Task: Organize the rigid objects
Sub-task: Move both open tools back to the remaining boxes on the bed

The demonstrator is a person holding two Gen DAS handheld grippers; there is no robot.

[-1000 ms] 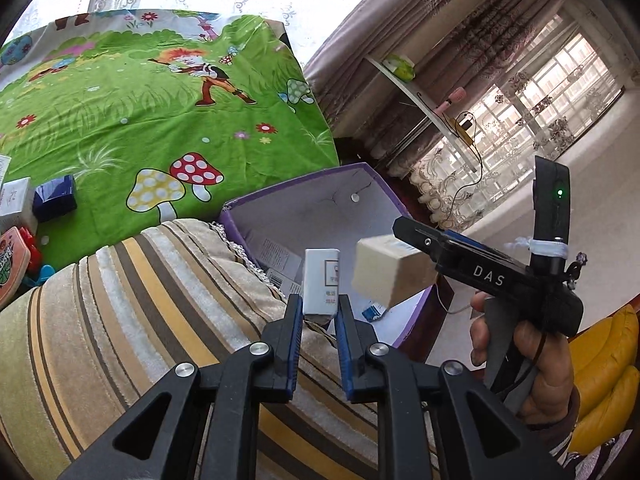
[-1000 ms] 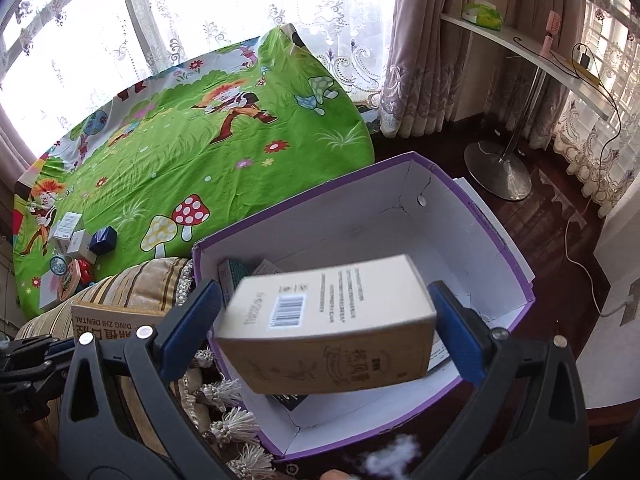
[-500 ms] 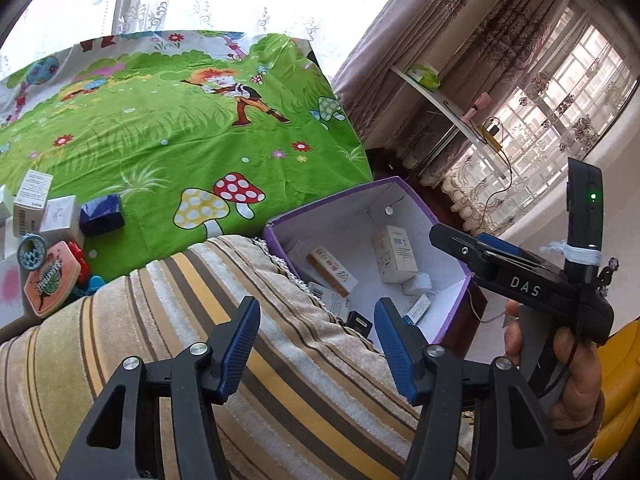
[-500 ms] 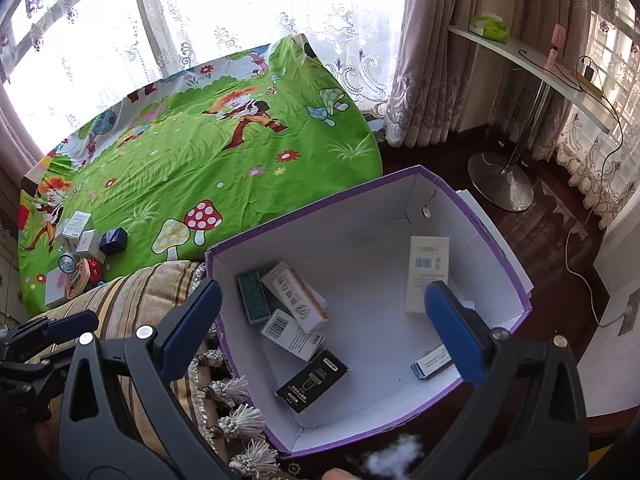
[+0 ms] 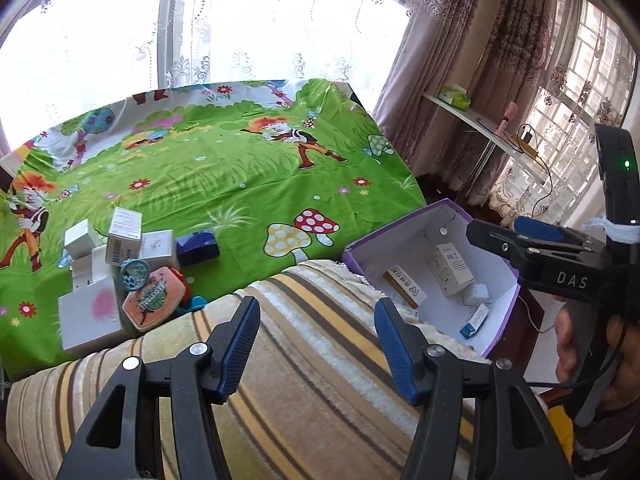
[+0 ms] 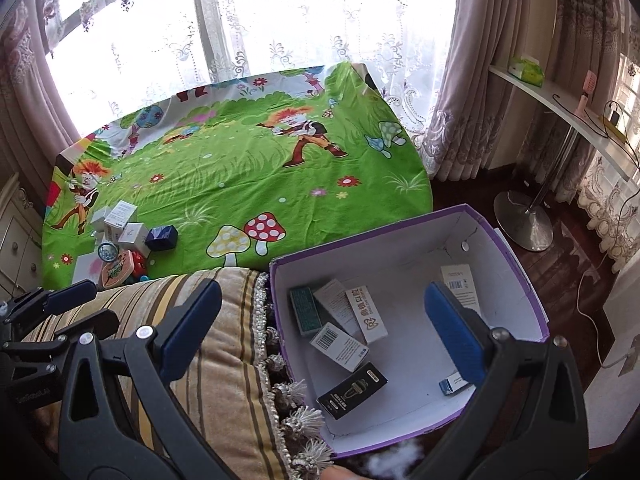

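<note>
Right now both grippers are spread wide with nothing between their ribbed blue pads. The left gripper [image 5: 316, 344] hovers over a plush striped cushion [image 5: 304, 360], beige with brown and yellow bands; the right gripper [image 6: 320, 332] straddles the cushion's tasselled edge [image 6: 296, 420] and the near left part of the purple cardboard box [image 6: 532, 280].

The box is open-topped, with thin straight walls, a purple outside and a white inside. Small rectangular cartons lie flat on its floor: a black carton [image 6: 352, 390] near the front, a barcoded white carton [image 6: 339, 346] behind it, a long white carton [image 6: 370, 314] and a teal one [image 6: 306, 310] near the left wall, and a white carton [image 6: 460, 280] toward the back right. The middle of the floor is bare.

Beyond the cushion, a smooth green cartoon-printed sheet [image 5: 224, 176] covers the bed. More boxes sit bunched at its left: a dark blue box [image 5: 198, 248], white boxes [image 5: 124, 236], and a rounded pink tin [image 5: 154, 304]. The rest of the sheet is open.

Only the left view shows the hand [image 5: 576, 344] gripping the right tool's handle; only the right view shows the black and teal cartons.
</note>
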